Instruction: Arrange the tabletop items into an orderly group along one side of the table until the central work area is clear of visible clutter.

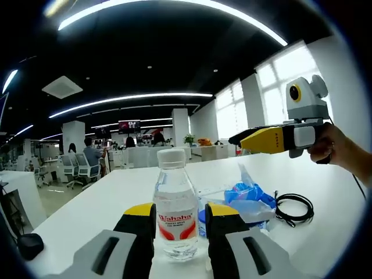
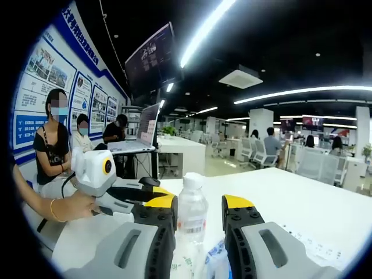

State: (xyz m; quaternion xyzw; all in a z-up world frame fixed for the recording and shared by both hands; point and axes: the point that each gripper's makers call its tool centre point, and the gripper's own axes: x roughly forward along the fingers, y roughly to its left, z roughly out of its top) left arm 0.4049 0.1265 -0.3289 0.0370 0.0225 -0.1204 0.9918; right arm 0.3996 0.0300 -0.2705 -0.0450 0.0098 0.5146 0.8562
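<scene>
A clear Wahaha water bottle (image 1: 174, 203) with a white cap stands upright on the white table (image 1: 104, 203). My left gripper (image 1: 181, 212) is open. Its yellow-tipped jaws stand on either side of the bottle's lower half, with a sliver of gap at the right jaw. My right gripper (image 1: 235, 139), held by a hand, hovers above the table to the bottle's right and points toward it. In the right gripper view the bottle (image 2: 192, 212) stands beyond my open right gripper (image 2: 199, 212), whose jaws hold nothing. The left gripper (image 2: 152, 189) reaches in from the left.
A crumpled blue and clear plastic bag (image 1: 250, 195) lies just right of the bottle, and a coiled black cable (image 1: 293, 206) beyond it. A small black object (image 1: 29, 244) sits at the table's left edge. Desks, chairs and seated people fill the office behind.
</scene>
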